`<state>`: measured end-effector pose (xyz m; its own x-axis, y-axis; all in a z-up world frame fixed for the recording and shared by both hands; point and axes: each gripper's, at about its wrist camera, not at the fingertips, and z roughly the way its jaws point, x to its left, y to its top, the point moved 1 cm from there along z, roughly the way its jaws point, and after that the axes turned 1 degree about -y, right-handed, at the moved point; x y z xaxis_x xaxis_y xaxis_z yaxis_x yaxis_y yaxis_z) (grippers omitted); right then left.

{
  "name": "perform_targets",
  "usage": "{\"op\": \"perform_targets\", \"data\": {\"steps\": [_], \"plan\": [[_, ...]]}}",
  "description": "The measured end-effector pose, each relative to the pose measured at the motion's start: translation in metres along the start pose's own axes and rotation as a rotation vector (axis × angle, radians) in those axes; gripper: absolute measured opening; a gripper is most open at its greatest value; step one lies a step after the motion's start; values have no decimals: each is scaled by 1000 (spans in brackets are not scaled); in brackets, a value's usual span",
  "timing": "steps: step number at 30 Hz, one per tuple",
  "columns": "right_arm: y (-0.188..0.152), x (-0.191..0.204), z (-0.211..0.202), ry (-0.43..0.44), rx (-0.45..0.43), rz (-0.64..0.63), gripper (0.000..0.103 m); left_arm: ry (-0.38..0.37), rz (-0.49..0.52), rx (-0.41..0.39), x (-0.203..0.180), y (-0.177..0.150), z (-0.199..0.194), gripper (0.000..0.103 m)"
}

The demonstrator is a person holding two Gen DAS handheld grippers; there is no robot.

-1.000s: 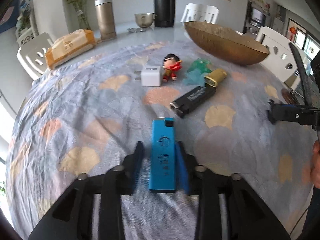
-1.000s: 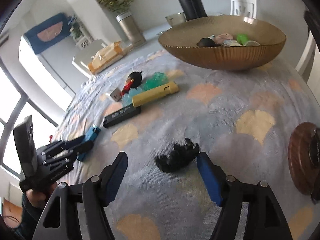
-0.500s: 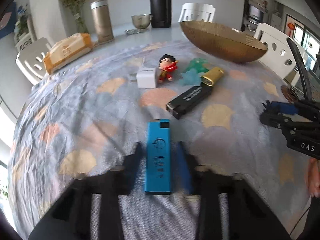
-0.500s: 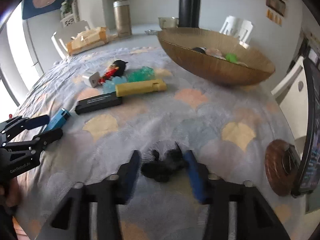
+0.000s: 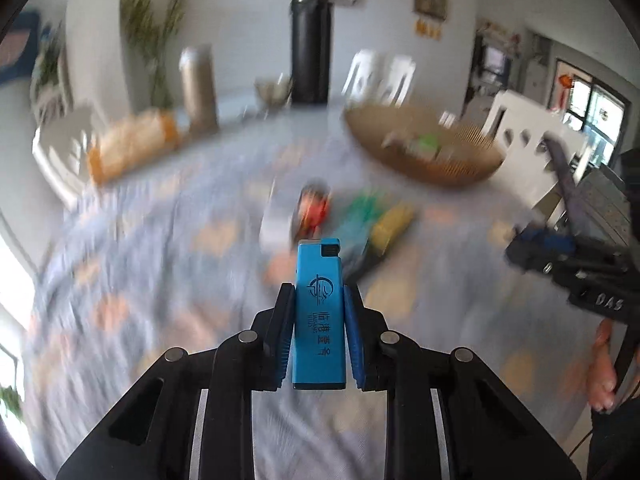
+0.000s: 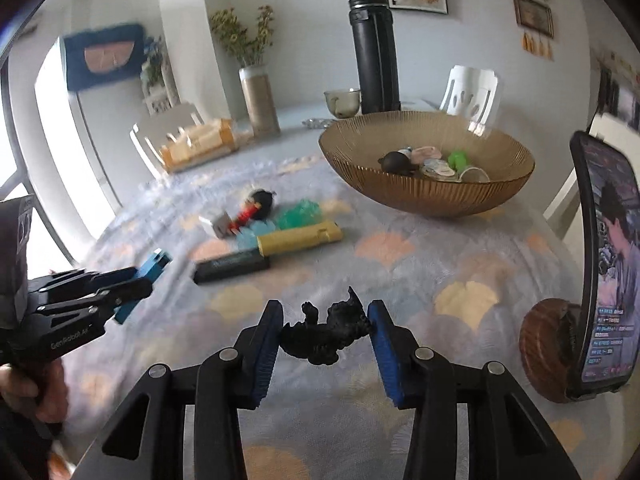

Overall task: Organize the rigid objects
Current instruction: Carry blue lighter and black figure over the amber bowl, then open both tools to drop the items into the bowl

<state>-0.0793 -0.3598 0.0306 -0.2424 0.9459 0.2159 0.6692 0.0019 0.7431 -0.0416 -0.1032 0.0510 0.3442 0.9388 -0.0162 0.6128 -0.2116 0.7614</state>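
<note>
My left gripper (image 5: 318,300) is shut on a blue lighter (image 5: 319,312), held above the patterned tablecloth; the same lighter (image 6: 150,270) shows at the left of the right wrist view. My right gripper (image 6: 326,312) is shut on a small black figurine (image 6: 326,332), lifted off the cloth. A brown ribbed bowl (image 6: 428,196) with several small items stands at the back right. On the cloth lie a yellow lighter (image 6: 300,238), a black lighter (image 6: 230,266), a white charger (image 6: 220,226), a small doll (image 6: 256,206) and a green toy (image 6: 300,212).
A phone (image 6: 604,260) stands on a round wooden holder (image 6: 542,350) at the right edge. At the back are a tall black flask (image 6: 376,48), a small cup (image 6: 342,102), a steel tumbler (image 6: 260,106), a tissue pack (image 6: 196,142) and white chairs.
Both grippers closed on their objects, the left on the blue lighter and the right on the black figurine, then rose off the cloth. The left wrist view is now blurred by motion.
</note>
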Motion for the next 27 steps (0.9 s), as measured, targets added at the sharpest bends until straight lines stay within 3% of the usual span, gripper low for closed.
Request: {"op": "perform_targets", "data": {"steps": [7, 11, 14, 16, 17, 19, 23, 24, 25, 27], "plan": [[88, -25, -69, -64, -214, 122, 43, -162, 42, -188, -44, 112, -22, 21], [120, -34, -61, -143, -226, 168, 43, -215, 18, -171, -63, 148, 16, 21], [131, -44, -32, -156, -167, 213, 43, -236, -27, -109, -64, 154, 61, 21], [133, -53, -2, -265, -71, 234, 43, -250, -54, -75, -65, 152, 82, 21], [133, -58, 8, -273, -44, 242, 43, -262, -77, -54, -64, 150, 96, 21], [131, -67, 28, -223, 6, 277, 43, -290, -104, -30, -63, 147, 111, 21], [137, -67, 41, -238, 10, 270, 44, -281, -116, -35, -66, 149, 122, 22], [142, -65, 41, -228, 4, 261, 53, -261, -125, -51, -65, 150, 118, 28], [145, -67, 41, -245, 1, 259, 56, -241, -131, -60, -61, 153, 114, 41], [147, -72, 31, -239, -28, 257, 63, -256, -128, -76, -53, 156, 102, 49]]}}
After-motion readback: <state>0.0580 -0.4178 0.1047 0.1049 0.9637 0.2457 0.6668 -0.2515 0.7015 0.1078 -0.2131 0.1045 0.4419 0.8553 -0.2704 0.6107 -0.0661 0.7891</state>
